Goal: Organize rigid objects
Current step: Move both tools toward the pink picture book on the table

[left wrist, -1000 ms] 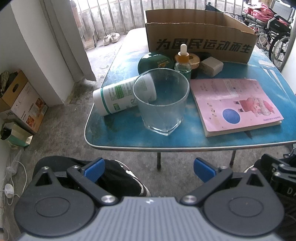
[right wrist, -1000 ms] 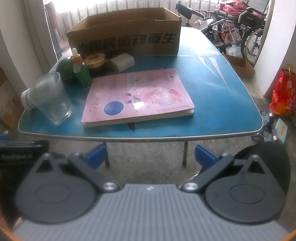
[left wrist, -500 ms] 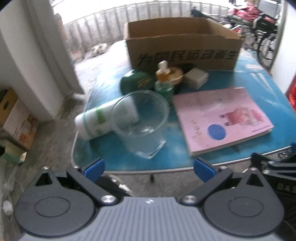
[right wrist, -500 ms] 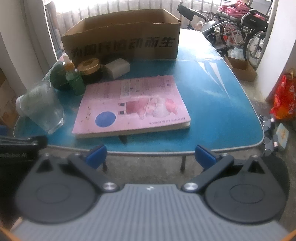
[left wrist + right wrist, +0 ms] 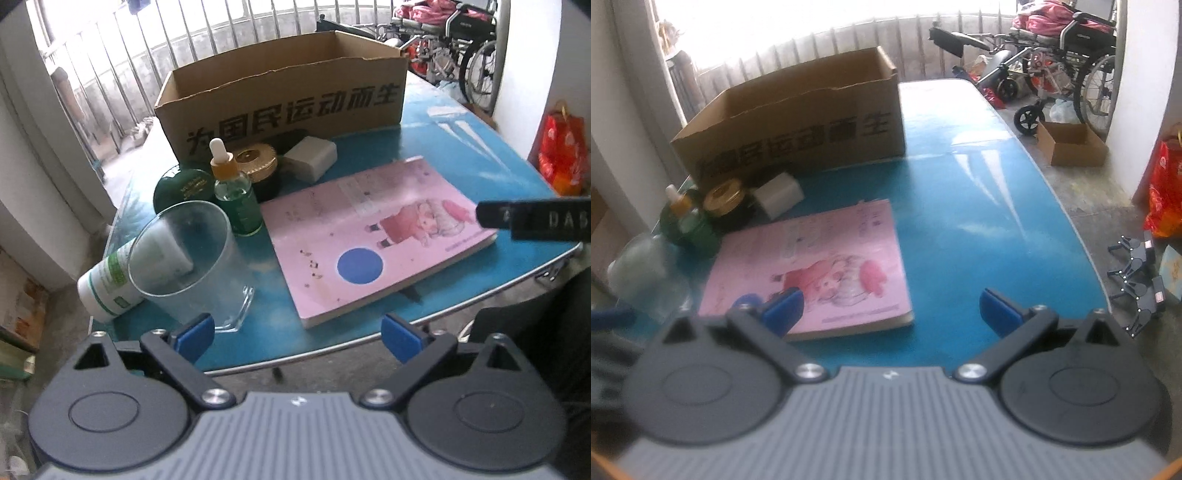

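At the bottom of each wrist view the tools sit with their blue pads spread wide and nothing between them: the left tool hangs over the near edge of the glossy blue bench, the right tool over the near right corner of the flat pink paperback book.

Nearest the left tool, at lower left of its view, stands a clear empty drinking glass, upright; touching it behind lies a white cylindrical bottle with a green label, on its side near the bench's left edge. The pink book fills the centre. Farther back, left of centre, cluster a green dropper bottle with an amber collar, a dark green round lidded tin, a dark jar with a gold ribbed lid and a small off-white rectangular block. Farthest, across the upper middle, is the open brown cardboard box with black printed characters, which looks empty from here.

Nothing is packed yet, so this reads as the approach to a first pick. The right tool probably wants the book: it lies flat, so a pad must slip under its overhang-free edge, or the book be slid to the bench rim. The left tool could straddle the glass rim, minding the bottle leaning on it.
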